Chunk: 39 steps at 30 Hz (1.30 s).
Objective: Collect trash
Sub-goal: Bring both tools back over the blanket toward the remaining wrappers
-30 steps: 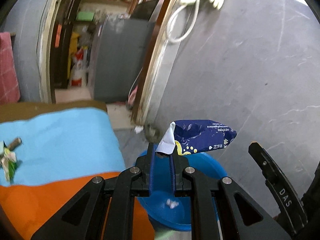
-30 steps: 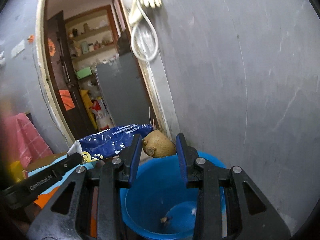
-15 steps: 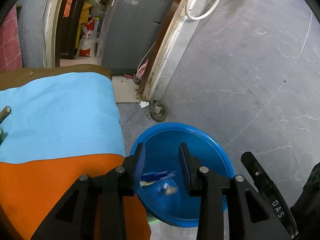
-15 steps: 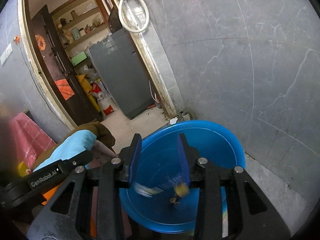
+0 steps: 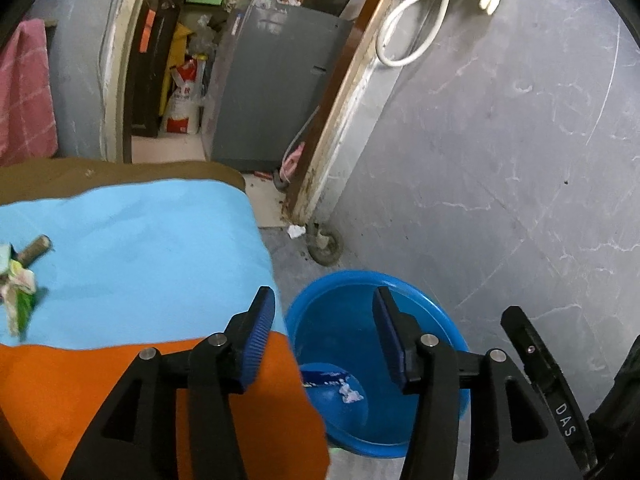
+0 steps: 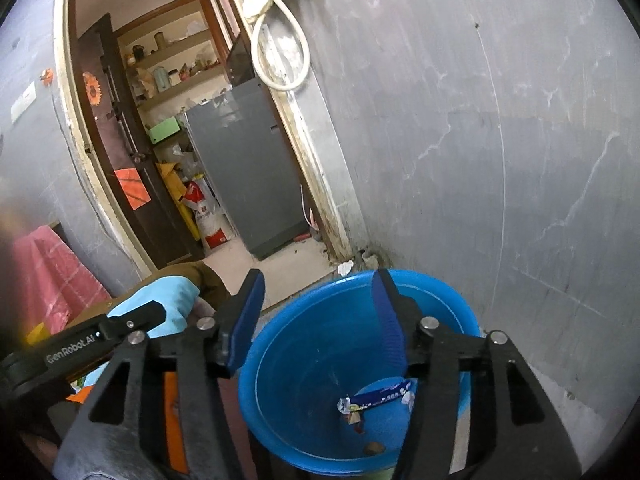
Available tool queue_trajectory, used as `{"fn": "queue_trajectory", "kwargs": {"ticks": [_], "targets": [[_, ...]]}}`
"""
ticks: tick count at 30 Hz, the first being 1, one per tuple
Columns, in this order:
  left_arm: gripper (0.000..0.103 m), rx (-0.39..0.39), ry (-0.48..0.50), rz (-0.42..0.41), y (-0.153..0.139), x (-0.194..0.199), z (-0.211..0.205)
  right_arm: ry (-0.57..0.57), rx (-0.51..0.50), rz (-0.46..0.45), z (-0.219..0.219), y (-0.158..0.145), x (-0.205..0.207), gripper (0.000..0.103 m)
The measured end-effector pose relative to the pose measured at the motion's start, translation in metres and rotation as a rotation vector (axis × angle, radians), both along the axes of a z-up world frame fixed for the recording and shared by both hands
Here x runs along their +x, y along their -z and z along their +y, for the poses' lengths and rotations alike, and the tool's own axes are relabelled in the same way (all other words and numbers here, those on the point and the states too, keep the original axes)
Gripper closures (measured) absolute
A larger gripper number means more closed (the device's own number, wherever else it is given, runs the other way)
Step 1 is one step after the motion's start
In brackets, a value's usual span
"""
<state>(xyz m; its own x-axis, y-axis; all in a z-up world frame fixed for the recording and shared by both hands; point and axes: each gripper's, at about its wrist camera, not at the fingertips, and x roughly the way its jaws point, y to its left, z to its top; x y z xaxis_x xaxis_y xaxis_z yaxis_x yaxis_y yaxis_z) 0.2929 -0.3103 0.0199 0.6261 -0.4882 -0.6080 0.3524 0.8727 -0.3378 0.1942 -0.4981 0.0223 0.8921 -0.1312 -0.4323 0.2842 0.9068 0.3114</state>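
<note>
A blue plastic bucket (image 5: pixel 436 312) stands on the floor beside the cloth-covered table; it also shows in the right wrist view (image 6: pixel 304 344). A dark blue snack wrapper (image 6: pixel 378 396) lies inside it, also visible in the left wrist view (image 5: pixel 324 378), with a small brown lump (image 6: pixel 374 448) and a white scrap (image 5: pixel 350 394). My left gripper (image 5: pixel 324 336) is open and empty above the bucket's left rim. My right gripper (image 6: pixel 318 320) is open and empty above the bucket. More trash, a crumpled green-white wrapper (image 5: pixel 18 288) and a brown stick (image 5: pixel 34 246), lies on the table's far left.
The table carries a light blue cloth (image 5: pixel 140 256) and an orange cloth (image 5: pixel 80 380). A grey wall (image 5: pixel 500 140) rises behind the bucket. A doorway (image 5: pixel 160 80) opens onto a storeroom with a grey cabinet (image 5: pixel 272 88). A floor drain (image 5: pixel 326 246) sits near the door frame.
Both grippers opened: the left let go of the blue wrapper and the right let go of the brown lump. Both things fell into the bucket. The jaws have since spread wider.
</note>
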Motion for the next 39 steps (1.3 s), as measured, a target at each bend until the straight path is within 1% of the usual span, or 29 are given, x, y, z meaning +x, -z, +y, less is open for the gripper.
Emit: {"fn": "queue_trajectory", "kwargs": {"ticks": [1, 4, 5, 6, 8, 9, 10, 11, 12, 15, 16, 18, 20, 22, 27, 30, 33, 39], "targets": [[0.054, 0.002, -0.006, -0.008, -0.002, -0.002, 0.002, -0.001, -0.008, -0.006, 0.002, -0.001, 0.000, 0.025], [0.051, 0.004, -0.023, -0.039, -0.010, -0.004, 0.016, -0.007, -0.033, -0.033, 0.009, -0.008, -0.001, 0.019], [0.051, 0.009, -0.028, -0.057, -0.013, -0.006, 0.022, -0.010, -0.042, -0.046, 0.012, -0.010, -0.002, 0.015], [0.049, 0.013, -0.030, -0.071, -0.015, -0.008, 0.026, -0.011, -0.051, -0.060, 0.015, -0.012, -0.003, 0.011], [0.043, 0.020, -0.034, -0.110, -0.019, -0.014, 0.037, -0.015, -0.066, -0.087, 0.021, -0.017, -0.005, 0.007], [0.038, 0.026, -0.039, -0.138, -0.022, -0.019, 0.043, -0.017, -0.072, -0.099, 0.024, -0.019, -0.005, 0.004], [0.030, 0.033, -0.045, -0.162, -0.024, -0.022, 0.048, -0.020, -0.079, -0.114, 0.028, -0.021, -0.006, 0.002], [0.026, 0.041, -0.054, -0.194, -0.027, -0.027, 0.056, -0.023, -0.084, -0.129, 0.032, -0.023, -0.007, 0.000], [0.019, 0.046, -0.061, -0.216, -0.029, -0.029, 0.061, -0.027, -0.087, -0.146, 0.036, -0.026, -0.008, 0.000], [0.013, 0.051, -0.091, -0.287, -0.035, -0.040, 0.080, -0.032, -0.103, -0.194, 0.048, -0.034, -0.011, 0.000], [0.009, 0.052, -0.103, -0.302, -0.036, -0.044, 0.087, -0.035, -0.106, -0.210, 0.051, -0.036, -0.013, 0.000], [0.005, 0.045, -0.139, -0.336, -0.041, -0.050, 0.103, -0.042, -0.116, -0.256, 0.060, -0.042, -0.016, 0.000], [0.005, 0.038, -0.163, -0.365, -0.044, -0.053, 0.115, -0.046, -0.130, -0.291, 0.069, -0.046, -0.020, 0.000], [0.002, 0.041, -0.186, -0.395, -0.046, -0.060, 0.129, -0.057, -0.147, -0.329, 0.080, -0.051, -0.024, 0.000], [0.002, 0.055, -0.252, -0.455, -0.052, -0.073, 0.163, -0.089, -0.199, -0.397, 0.109, -0.057, -0.031, 0.000], [0.002, 0.074, -0.287, -0.498, -0.053, -0.083, 0.185, -0.135, -0.231, -0.414, 0.129, -0.060, -0.034, 0.000], [0.002, 0.101, -0.319, -0.521, -0.051, -0.092, 0.204, -0.215, -0.253, -0.408, 0.153, -0.061, -0.035, 0.000], [0.002, 0.141, -0.392, -0.548, -0.045, -0.109, 0.243, -0.309, -0.317, -0.431, 0.197, -0.059, -0.040, 0.000]]}}
